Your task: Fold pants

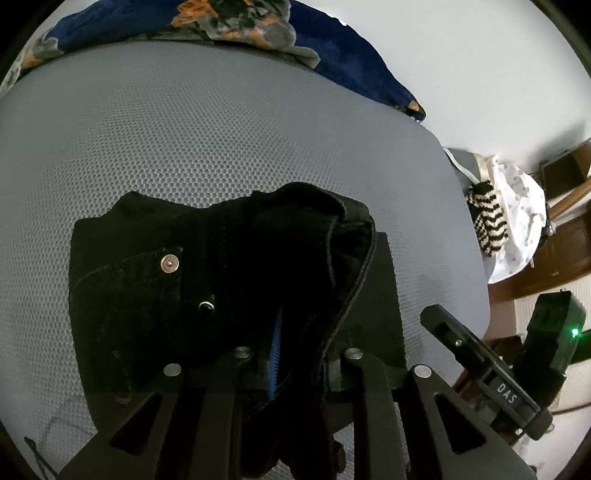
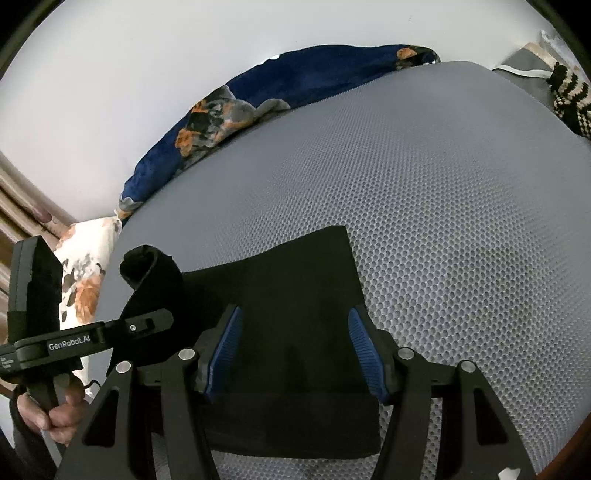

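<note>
Black pants lie partly folded on a grey mesh mattress. The waist end with a metal button shows in the left wrist view. My left gripper is shut on a bunched fold of the pants and lifts it a little. In the right wrist view the pants lie flat as a dark rectangle. My right gripper is open, its blue pads either side of the cloth and just above it. The left gripper shows at the left, holding raised cloth.
A blue floral blanket lies along the mattress's far edge by a white wall. A striped knit cloth and white bag sit off the right edge. A floral pillow lies at the left.
</note>
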Motion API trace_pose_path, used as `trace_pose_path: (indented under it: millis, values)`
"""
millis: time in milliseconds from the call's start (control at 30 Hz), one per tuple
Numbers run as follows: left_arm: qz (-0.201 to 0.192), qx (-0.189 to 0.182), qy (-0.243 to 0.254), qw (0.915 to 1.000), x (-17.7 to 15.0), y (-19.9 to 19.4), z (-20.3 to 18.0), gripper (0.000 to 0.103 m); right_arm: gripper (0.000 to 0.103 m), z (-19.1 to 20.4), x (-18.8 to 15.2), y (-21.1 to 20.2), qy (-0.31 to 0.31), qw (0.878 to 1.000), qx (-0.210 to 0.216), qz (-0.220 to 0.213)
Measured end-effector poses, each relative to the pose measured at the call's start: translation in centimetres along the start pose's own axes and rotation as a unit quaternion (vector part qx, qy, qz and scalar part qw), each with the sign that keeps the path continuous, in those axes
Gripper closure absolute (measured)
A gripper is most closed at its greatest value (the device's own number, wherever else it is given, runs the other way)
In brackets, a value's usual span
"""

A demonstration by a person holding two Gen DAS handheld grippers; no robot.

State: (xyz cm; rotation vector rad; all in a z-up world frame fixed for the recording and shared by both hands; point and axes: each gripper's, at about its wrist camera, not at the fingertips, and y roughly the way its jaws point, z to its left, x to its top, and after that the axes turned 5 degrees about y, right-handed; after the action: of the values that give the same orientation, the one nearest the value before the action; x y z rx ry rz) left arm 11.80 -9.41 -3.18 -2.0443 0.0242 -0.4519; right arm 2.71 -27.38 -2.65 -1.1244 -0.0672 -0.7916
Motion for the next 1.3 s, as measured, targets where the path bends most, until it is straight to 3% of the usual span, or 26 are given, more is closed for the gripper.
trace_pose_path:
  millis: [167,400,500,633,733,900,1000,1200,1300]
  values:
    - [0.001,-0.005,-0.008,1.0,-0.5,0.7,-0.3,0.077,0.045,0.0,-0.1,0.1,-0.004,1.0,-0.001,0.0]
    - [-0.008,-0.031,0.006,0.9995,-1.0,0.5,-0.9,0.058,0.045,-0.3,-0.2,0.5,0.001,1.0,-0.004,0.005]
    - [-0.035,-0.026,0.028,0.9986,-1.1,-0.9,-1.4,0.048,0.045,-0.3,-0.3,0.6,0.002,1.0,-0.005,0.007]
    - [-0.073,-0.018,0.028,0.9968,-1.3,-3.4,-0.5,0.045,0.045,-0.4,-0.4,0.9,0.005,1.0,-0.007,0.013]
    - [-0.102,0.014,0.016,0.9946,-1.7,-5.4,1.7,0.042,0.045,-0.3,-0.5,1.0,0.007,1.0,0.002,0.015]
    - [-0.124,0.073,-0.033,0.9891,-2.7,-7.7,7.4,0.042,0.044,0.4,-0.3,1.1,0.014,0.995,0.088,0.043]
    - [-0.128,0.104,-0.063,0.9843,-4.0,-8.1,10.2,0.042,0.04,0.9,-0.2,2.5,0.015,0.984,0.145,0.1]
    - [-0.1,0.117,-0.094,0.9836,-6.0,-7.1,13.4,0.042,0.039,1.2,0.4,6.3,-0.014,0.969,0.172,0.178]
    - [-0.089,0.119,-0.094,0.9844,-6.4,-6.4,13.3,0.042,0.04,1.0,1.0,7.5,-0.017,0.965,0.181,0.191]
